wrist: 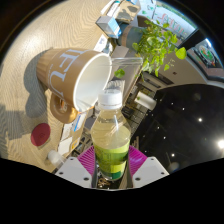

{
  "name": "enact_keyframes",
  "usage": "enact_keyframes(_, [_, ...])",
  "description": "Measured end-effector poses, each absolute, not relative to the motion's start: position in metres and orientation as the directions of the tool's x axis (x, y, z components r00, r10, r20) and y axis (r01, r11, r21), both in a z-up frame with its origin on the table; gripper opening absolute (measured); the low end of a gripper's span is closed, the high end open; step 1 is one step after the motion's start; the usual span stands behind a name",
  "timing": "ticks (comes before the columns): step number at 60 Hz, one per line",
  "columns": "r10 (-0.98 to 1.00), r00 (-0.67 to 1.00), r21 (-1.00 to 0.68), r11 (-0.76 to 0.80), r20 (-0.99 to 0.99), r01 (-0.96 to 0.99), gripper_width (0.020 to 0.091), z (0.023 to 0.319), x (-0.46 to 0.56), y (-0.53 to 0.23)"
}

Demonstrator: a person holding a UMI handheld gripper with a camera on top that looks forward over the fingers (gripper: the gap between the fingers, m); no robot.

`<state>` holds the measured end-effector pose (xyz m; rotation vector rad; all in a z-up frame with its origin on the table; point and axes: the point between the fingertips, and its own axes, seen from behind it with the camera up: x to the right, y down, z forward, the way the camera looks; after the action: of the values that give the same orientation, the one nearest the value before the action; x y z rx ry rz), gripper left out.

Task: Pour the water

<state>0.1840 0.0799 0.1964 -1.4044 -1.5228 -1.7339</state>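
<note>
While the jaws pinch a clear plastic bottle (111,140) by its lower body, the purple pads (88,158) press against it from left and right, with no gap showing on either side. Its white cap (110,98) is on, and a yellow-green label wraps the part held between the pads; whether liquid sits inside is hard to tell, though the upper body looks clear. The gripper (111,165) holds the bottle upright, just above and in front of a wooden bench (30,70) of pale grain. Just beyond the bottle to the left, a large beige mug (72,78) lies tipped over with its white inside and open mouth turned toward the bottle's cap; brown letters run across its outer wall and its handle points down toward the near side. Whether the mug's rim touches the cap cannot be told. On the near left of the bench, below the mug, lies a small dark red round thing (41,134). Farther off to the right, a leafy green plant (157,42) stands behind a dark glossy surface (185,125) that catches bright points of light. Near the far edge of the bench, some white and grey items are too small to make out.
</note>
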Motion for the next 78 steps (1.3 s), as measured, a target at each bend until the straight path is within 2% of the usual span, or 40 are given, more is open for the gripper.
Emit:
enact_keyframes(8, [0.249, -0.202, 0.277, -0.317, 0.947, 0.907, 0.0398, 0.212, 0.183, 0.074])
enact_keyframes(15, [0.219, 0.156, -0.076, -0.333, 0.963, 0.94, 0.0402, 0.226, 0.181, 0.062])
enact_keyframes(22, [0.152, 0.452, -0.384, -0.336, 0.879, 0.86, 0.0404, 0.247, 0.192, 0.049])
enact_keyframes(29, [0.131, 0.716, -0.645, -0.346, 0.686, 0.681, 0.0403, 0.239, 0.204, 0.039])
enact_keyframes(36, [0.13, 0.894, -0.807, -0.39, 0.428, 0.443, 0.0406, 0.208, 0.222, 0.038])
enact_keyframes(43, [0.128, 0.969, -0.869, -0.43, 0.21, 0.246, 0.0404, 0.167, 0.233, 0.041])
enact_keyframes(55, [0.133, 0.991, -0.872, -0.481, 0.03, 0.091, 0.0406, 0.11, 0.236, 0.045])
enact_keyframes(69, [0.145, 0.988, -0.855, -0.518, -0.048, 0.034, 0.0411, 0.065, 0.234, 0.047])
enact_keyframes(78, [0.152, 0.988, -0.877, -0.478, -0.04, 0.038, 0.044, 0.065, 0.235, 0.046])
